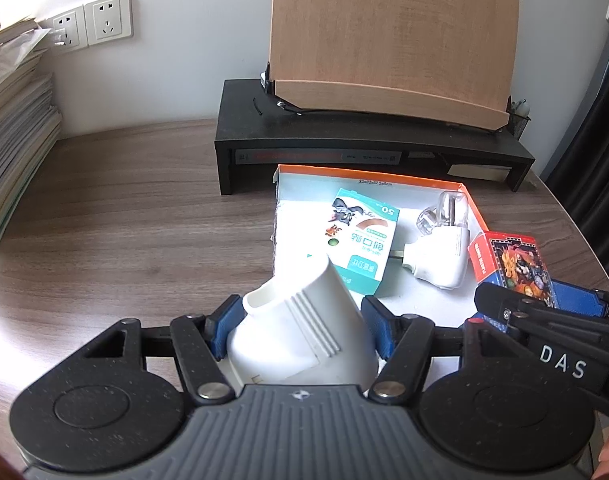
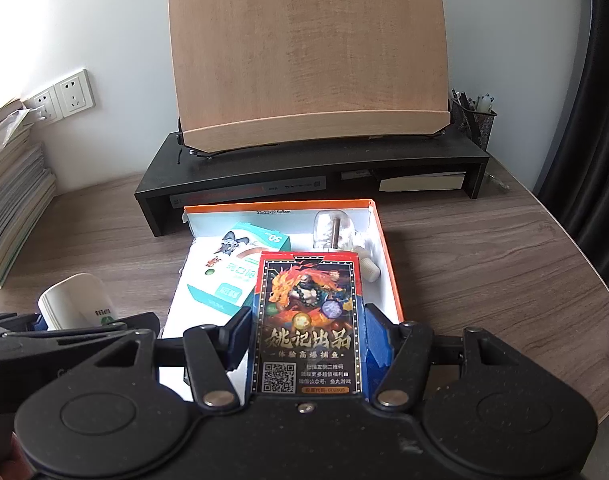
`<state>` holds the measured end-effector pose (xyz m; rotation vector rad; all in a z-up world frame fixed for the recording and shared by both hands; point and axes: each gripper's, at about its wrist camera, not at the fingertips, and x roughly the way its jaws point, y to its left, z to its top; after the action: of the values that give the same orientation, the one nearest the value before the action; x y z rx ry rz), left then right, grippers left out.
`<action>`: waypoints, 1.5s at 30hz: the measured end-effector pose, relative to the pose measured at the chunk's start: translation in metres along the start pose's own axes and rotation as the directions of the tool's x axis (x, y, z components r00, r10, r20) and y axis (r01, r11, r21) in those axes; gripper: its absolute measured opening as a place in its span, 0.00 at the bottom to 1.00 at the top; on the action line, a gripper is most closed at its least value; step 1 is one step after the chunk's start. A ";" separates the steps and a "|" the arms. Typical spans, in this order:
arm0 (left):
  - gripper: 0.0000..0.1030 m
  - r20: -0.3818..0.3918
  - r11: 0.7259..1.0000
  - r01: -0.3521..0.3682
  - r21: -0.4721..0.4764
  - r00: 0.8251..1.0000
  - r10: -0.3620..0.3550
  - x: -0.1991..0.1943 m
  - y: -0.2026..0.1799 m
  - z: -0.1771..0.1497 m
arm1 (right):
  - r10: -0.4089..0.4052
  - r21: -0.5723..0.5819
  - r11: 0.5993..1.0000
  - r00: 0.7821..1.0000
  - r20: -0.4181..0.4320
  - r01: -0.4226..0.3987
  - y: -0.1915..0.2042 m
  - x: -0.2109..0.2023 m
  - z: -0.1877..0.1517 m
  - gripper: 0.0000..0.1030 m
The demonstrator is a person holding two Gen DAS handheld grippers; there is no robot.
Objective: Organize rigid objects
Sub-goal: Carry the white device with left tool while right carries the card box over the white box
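Note:
My left gripper [image 1: 300, 328] is shut on a white plastic cup [image 1: 304, 332], held tilted over the near left corner of a shallow orange-edged box [image 1: 368, 174]. My right gripper [image 2: 308, 336] is shut on a deck of playing cards [image 2: 308, 320] with a dragon picture, held above the box's [image 2: 388, 256] near right part. Inside the box lie a teal bandage carton [image 1: 360, 236] [image 2: 240, 268] and a white plug-in device with a clear top [image 1: 440, 248] [image 2: 344, 236]. The card deck [image 1: 512, 264] and right gripper show at the right in the left wrist view. The cup [image 2: 74, 302] shows at the left in the right wrist view.
A black monitor riser [image 2: 304, 172] stands behind the box, carrying a wooden book stand [image 2: 308, 56] and a mesh pen holder [image 2: 474, 120]. Stacked books [image 1: 12, 140] line the left wall under two wall sockets [image 1: 92, 24]. The wooden table's curved edge [image 2: 608, 308] runs along the right.

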<state>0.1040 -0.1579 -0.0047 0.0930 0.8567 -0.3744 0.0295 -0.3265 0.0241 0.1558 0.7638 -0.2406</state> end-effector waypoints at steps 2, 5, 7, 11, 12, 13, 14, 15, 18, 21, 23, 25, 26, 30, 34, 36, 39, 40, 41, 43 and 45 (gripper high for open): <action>0.64 0.001 1.000 0.000 0.000 1.000 0.000 -0.001 0.000 0.000 | 0.001 0.000 1.000 1.000 0.001 -0.001 0.000 -0.001 0.000 0.69; 0.64 0.004 1.000 -0.002 -0.001 1.000 0.002 -0.002 -0.001 0.000 | 0.001 -0.004 1.000 1.000 0.004 -0.001 0.000 -0.002 -0.001 0.69; 0.64 0.006 1.000 -0.004 -0.001 1.000 0.004 -0.003 -0.002 -0.001 | 0.003 -0.005 1.000 1.000 0.004 -0.003 0.000 -0.003 -0.001 0.69; 0.64 0.010 1.000 -0.007 -0.005 1.000 0.008 -0.004 -0.001 -0.001 | 0.008 -0.011 1.000 1.000 0.008 -0.008 0.001 -0.005 -0.001 0.69; 0.64 0.011 1.000 -0.010 -0.005 1.000 0.010 -0.005 -0.002 -0.001 | 0.009 -0.012 1.000 1.000 0.008 -0.009 0.001 -0.005 -0.001 0.69; 0.64 0.011 1.000 -0.010 -0.006 1.000 0.010 -0.005 -0.002 -0.001 | 0.011 -0.013 1.000 1.000 0.008 -0.010 0.001 -0.005 0.000 0.69; 0.64 0.010 1.000 -0.010 -0.006 1.000 0.011 -0.005 -0.002 -0.001 | 0.011 -0.013 1.000 1.000 0.008 -0.011 0.001 -0.004 0.000 0.69; 0.64 0.011 1.000 -0.012 -0.007 1.000 0.012 -0.005 -0.002 -0.002 | 0.012 -0.013 1.000 1.000 0.008 -0.012 0.001 -0.004 0.000 0.69; 0.64 0.008 1.000 -0.014 -0.010 1.000 0.014 -0.004 -0.001 -0.002 | 0.014 -0.013 1.000 1.000 0.007 -0.014 0.001 -0.003 0.000 0.69; 0.64 0.005 1.000 -0.014 -0.011 1.000 0.014 -0.003 -0.001 -0.002 | 0.017 -0.013 1.000 1.000 0.004 -0.017 0.001 -0.002 0.000 0.69; 0.64 0.004 1.000 -0.015 -0.012 1.000 0.015 -0.002 -0.001 -0.001 | 0.018 -0.012 1.000 1.000 0.003 -0.018 0.000 -0.001 0.000 0.69; 0.64 0.003 1.000 -0.014 -0.014 1.000 0.014 0.000 -0.001 -0.001 | 0.018 -0.011 1.000 1.000 0.001 -0.018 0.000 0.000 0.000 0.69; 0.64 0.002 1.000 -0.013 -0.014 1.000 0.013 0.000 -0.001 -0.001 | 0.017 -0.010 1.000 1.000 0.000 -0.017 -0.001 0.001 0.001 0.69; 0.64 -0.002 1.000 -0.010 -0.014 1.000 0.010 0.003 -0.002 0.000 | 0.014 -0.009 1.000 1.000 -0.004 -0.014 -0.001 0.004 0.001 0.69; 0.64 -0.009 1.000 -0.008 -0.013 1.000 0.008 0.006 -0.002 0.000 | 0.014 -0.007 1.000 1.000 -0.011 -0.014 -0.003 0.008 0.001 0.69; 0.64 -0.011 1.000 -0.008 -0.012 1.000 0.008 0.008 -0.002 0.000 | 0.013 -0.005 1.000 1.000 -0.014 -0.013 -0.004 0.010 0.000 0.69; 0.64 -0.017 1.000 -0.005 -0.014 1.000 0.004 0.011 -0.002 0.000 | 0.011 -0.004 1.000 1.000 -0.020 -0.011 -0.005 0.012 0.000 0.69; 0.64 -0.020 1.000 -0.004 -0.014 1.000 0.004 0.012 -0.002 0.000 | 0.011 -0.004 1.000 1.000 -0.022 -0.011 -0.005 0.013 0.000 0.69; 0.64 -0.022 1.000 -0.002 -0.014 1.000 0.002 0.013 -0.002 0.000 | 0.010 -0.004 1.000 1.000 -0.024 -0.010 -0.005 0.013 0.000 0.69; 0.64 -0.025 1.000 0.001 -0.015 1.000 -0.001 0.014 -0.002 0.000 | 0.007 -0.003 1.000 1.000 -0.029 -0.007 -0.006 0.015 -0.001 0.69; 0.64 -0.028 1.000 0.002 -0.016 1.000 -0.003 0.016 -0.002 0.000 | 0.007 0.000 1.000 0.999 -0.032 -0.007 -0.007 0.016 -0.001 0.69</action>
<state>0.1125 -0.1641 -0.0168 0.0825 0.8876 -0.3694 0.0382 -0.3357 0.0117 0.1624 0.7954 -0.2319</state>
